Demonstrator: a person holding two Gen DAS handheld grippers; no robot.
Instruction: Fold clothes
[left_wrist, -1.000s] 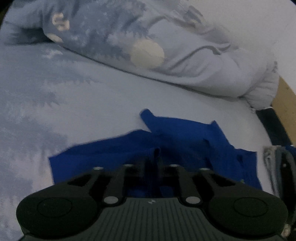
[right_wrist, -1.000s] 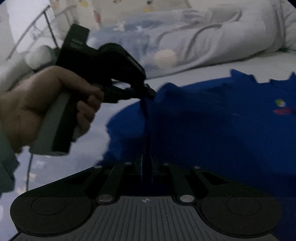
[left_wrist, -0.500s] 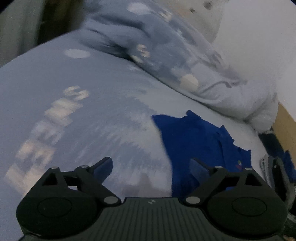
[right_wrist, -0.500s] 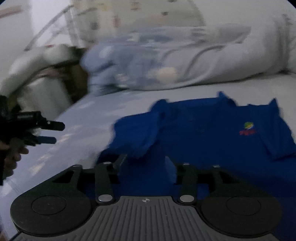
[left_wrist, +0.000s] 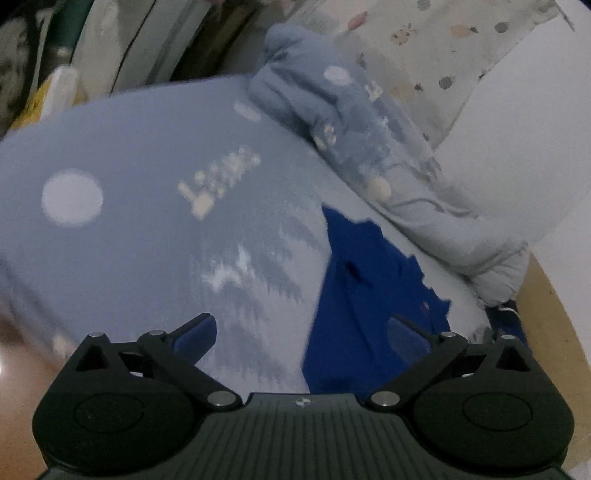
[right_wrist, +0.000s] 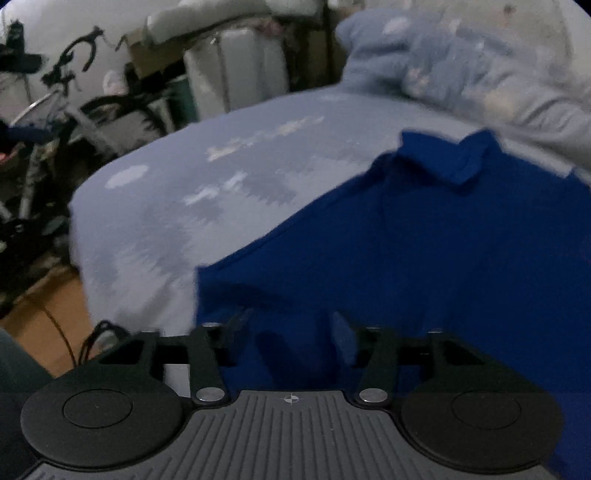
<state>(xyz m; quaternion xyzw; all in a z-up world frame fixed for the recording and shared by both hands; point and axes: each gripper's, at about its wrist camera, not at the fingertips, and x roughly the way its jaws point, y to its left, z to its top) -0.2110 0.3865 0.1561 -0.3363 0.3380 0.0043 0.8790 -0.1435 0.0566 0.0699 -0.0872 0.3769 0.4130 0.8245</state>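
Bedsheet (left_wrist: 147, 258) lettering blurred; left gripper (left_wrist: 301, 332) opening, right gripper (right_wrist: 291, 328) closing, both empty.

Pale blue printed bedsheet (left_wrist: 147, 236), bunched duvet (left_wrist: 369, 140), bicycle (right_wrist: 74, 103), wooden floor (right_wrist: 44, 325)

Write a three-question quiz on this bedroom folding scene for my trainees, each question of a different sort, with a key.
1. True or false: the blue polo shirt lies spread on the bed sheet.
2. What colour is the bed sheet? A. pale blue with white print; B. plain red; C. green stripes.
3. Fill in: the shirt's collar lies at the end nearest the bunched-up ____.

Key: 1. True. 2. A. 3. duvet.
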